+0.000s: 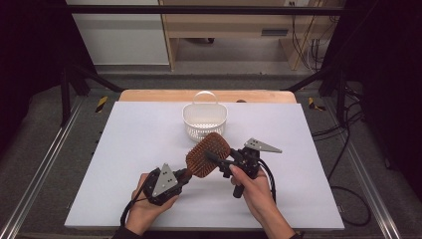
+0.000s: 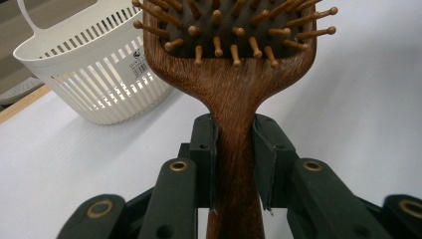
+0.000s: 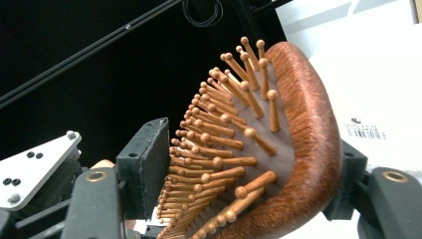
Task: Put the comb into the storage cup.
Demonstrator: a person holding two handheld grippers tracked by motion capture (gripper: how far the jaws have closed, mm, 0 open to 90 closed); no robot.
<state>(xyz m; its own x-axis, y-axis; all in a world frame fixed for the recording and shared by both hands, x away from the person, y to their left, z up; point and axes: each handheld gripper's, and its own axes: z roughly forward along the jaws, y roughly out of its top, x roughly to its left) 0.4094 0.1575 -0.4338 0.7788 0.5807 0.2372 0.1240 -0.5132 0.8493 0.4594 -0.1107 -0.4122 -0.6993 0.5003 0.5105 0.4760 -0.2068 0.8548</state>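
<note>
The left gripper (image 2: 234,164) squeezes the brush (image 2: 234,74) handle tight between its jaws, and the right gripper (image 3: 239,174) has its jaws wide around the brush head, so close them gently before the left lets go near the basket (image 2: 94,74).

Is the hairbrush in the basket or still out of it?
Out. The hairbrush is held above the table in front of the basket, its handle clamped in the left gripper.
</note>
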